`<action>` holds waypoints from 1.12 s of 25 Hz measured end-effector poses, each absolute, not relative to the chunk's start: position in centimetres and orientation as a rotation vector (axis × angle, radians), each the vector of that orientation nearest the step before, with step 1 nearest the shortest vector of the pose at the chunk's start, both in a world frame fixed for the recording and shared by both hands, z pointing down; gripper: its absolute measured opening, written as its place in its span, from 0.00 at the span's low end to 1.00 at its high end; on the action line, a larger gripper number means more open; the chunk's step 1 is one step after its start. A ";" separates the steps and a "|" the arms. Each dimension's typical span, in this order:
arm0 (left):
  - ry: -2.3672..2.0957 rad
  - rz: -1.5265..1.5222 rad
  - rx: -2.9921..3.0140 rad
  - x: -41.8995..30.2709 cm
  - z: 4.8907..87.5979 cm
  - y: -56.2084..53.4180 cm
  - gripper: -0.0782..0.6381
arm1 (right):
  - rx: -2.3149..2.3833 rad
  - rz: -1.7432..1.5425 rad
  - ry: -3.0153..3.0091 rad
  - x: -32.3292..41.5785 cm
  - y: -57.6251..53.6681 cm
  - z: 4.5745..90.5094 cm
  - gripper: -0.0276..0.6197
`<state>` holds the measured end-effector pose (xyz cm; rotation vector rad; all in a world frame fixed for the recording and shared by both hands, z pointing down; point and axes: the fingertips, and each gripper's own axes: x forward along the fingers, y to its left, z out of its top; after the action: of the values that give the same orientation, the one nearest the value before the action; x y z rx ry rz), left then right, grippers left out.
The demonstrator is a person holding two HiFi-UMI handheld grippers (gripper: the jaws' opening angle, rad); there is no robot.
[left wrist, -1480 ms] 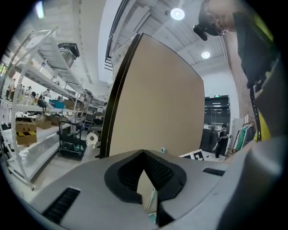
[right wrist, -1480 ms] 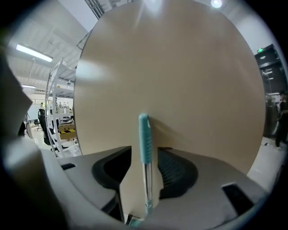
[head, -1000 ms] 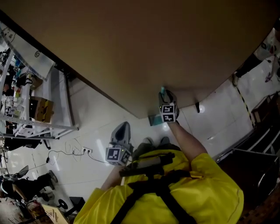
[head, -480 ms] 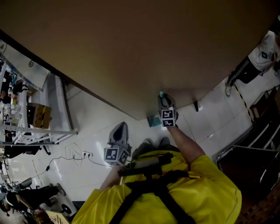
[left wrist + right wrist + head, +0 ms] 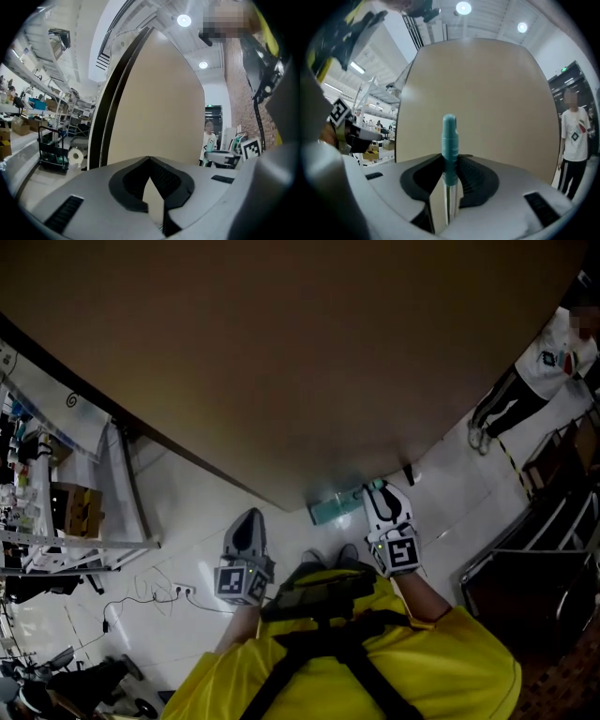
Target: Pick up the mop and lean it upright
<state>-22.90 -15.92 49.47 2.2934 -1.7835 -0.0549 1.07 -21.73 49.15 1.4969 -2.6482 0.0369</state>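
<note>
One mop (image 5: 450,138), two tongs (image 5: 249,521) (image 5: 380,493), one panel (image 5: 281,352), one bystander (image 5: 527,381).

Mop handle (image 5: 449,140), dead centre of the right gripper view: teal grip over a shiny silver shaft. Panel (image 5: 487,93) behind it is plain tan. Left gripper (image 5: 249,517) and right gripper (image 5: 382,493) are both light grey with black pads, and their cubes have black-and-white square markers. Jacket (image 5: 441,662) along the bottom of the head view is bright yellow with black straps.

Head view was dim and underexposed, the wall (image 5: 281,352) dark. Both gripper views were bright under 2 round ceiling lamps (image 5: 183,20), fisheye-bent, corners vignetted black; a highlight streaked the mop (image 5: 449,136).
</note>
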 end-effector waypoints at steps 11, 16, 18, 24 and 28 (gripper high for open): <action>-1.785 -0.141 2.431 -22.7 44.3 -16.0 0.11 | 1.534 -0.128 -2.788 1.9 -17.7 38.8 0.20; -1.710 -0.189 2.394 -21.9 45.3 -15.9 0.11 | 1.520 -0.093 -2.790 2.4 -17.0 38.9 0.20; -1.706 -0.184 2.383 -22.1 45.5 -15.9 0.11 | 1.512 -0.074 -2.784 2.3 -17.0 39.1 0.20; -1.718 -0.127 2.371 -22.3 46.5 -15.9 0.11 | 1.502 -0.022 -2.762 2.6 -17.4 40.5 0.20; -1.729 -0.096 2.368 -22.3 47.2 -16.1 0.11 | 1.486 0.026 -2.703 2.2 -19.1 44.5 0.20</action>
<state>-22.28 -16.11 47.22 2.3677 -1.7286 -0.0962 2.19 -19.07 44.50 1.4859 -2.7028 0.0263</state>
